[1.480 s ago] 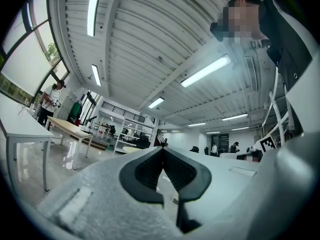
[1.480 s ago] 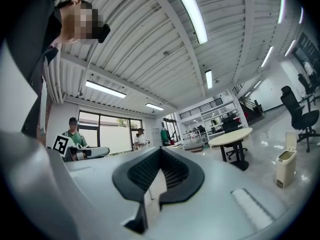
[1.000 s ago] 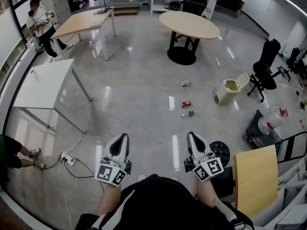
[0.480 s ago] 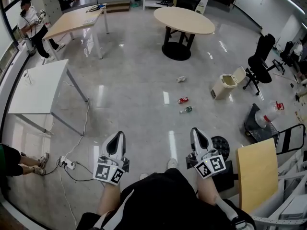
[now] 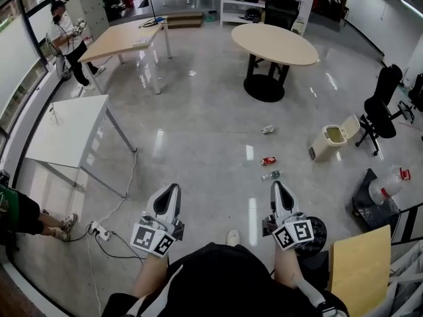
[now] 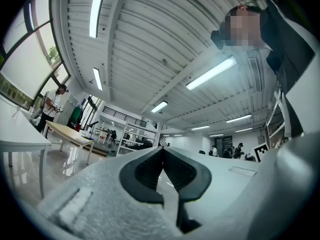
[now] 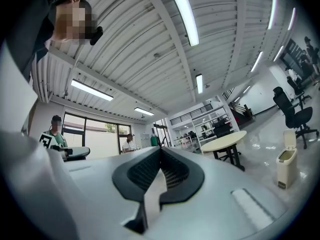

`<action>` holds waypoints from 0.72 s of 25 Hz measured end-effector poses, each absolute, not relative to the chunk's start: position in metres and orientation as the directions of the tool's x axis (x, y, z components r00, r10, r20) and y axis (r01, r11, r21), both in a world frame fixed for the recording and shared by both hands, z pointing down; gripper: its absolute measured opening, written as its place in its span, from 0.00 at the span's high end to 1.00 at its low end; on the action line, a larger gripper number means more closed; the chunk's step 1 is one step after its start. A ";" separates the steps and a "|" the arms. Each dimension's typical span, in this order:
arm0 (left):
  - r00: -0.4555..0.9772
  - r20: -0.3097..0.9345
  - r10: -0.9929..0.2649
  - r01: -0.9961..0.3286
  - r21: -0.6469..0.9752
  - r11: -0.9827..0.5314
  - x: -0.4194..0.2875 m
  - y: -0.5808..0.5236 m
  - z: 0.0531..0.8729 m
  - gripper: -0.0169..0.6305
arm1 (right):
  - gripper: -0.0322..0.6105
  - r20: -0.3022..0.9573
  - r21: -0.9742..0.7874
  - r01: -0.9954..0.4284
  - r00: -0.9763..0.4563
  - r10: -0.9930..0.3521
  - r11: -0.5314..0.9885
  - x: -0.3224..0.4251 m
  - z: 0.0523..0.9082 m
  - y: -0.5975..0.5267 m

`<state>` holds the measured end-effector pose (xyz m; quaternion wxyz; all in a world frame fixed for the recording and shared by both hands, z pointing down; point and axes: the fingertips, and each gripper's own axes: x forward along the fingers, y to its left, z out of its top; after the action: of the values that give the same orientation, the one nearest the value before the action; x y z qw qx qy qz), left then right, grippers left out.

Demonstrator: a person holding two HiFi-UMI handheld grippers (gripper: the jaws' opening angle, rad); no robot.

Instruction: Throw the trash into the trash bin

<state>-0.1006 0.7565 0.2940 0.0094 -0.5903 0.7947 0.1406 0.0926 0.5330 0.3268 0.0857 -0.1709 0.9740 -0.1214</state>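
Far left: a person [image 5: 67, 37] is standing by the windows, and a second person's legs [image 5: 30, 215] are showing at the frame edge.
Left: a white table [image 5: 66, 134] is standing near the wall, with a power strip [image 5: 98, 230] lying on the floor in front of it. A long beige table [image 5: 125, 39] is standing farther back.
Left gripper [image 5: 169, 190]: you are holding it low in front of you. Its jaws are pressing together with nothing between them, as the left gripper view [image 6: 162, 150] confirms.
Centre back: a round table [image 5: 274, 45] is standing on a dark pedestal.
Trash, centre right on the bare floor: a crumpled wrapper [image 5: 268, 129] is lying farthest from you, a red can [image 5: 268, 160] nearer, and a small bottle [image 5: 269, 175] nearest, just ahead of your right gripper.
Right gripper [image 5: 278, 187]: you are holding it level with the left one. Its jaws are closed and empty too, as the right gripper view [image 7: 161, 150] shows.
Trash bin [image 5: 327, 144]: it is standing with its lid up, right of the trash and apart from it; it is also showing in the right gripper view [image 7: 286, 166].
Far right: a black office chair [image 5: 383, 107] is standing beside the bin.
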 end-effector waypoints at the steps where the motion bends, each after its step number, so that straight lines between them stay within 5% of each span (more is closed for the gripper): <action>1: -0.302 -0.182 -0.936 -0.942 0.205 0.264 -0.101 0.746 0.292 0.97 | 0.94 -0.136 -0.272 -0.306 -0.926 -0.352 0.912 0.090 0.326 0.521; 18: -0.240 -0.153 -0.959 -0.952 0.228 0.202 -0.100 0.582 0.304 0.97 | 0.94 -0.103 -0.266 -0.355 -0.914 -0.393 0.896 0.113 0.345 0.378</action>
<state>-0.0999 0.5825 0.3043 -0.0109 -0.6162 0.7753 0.1382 0.1131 0.3779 0.3448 0.0772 -0.1926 0.9706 -0.1218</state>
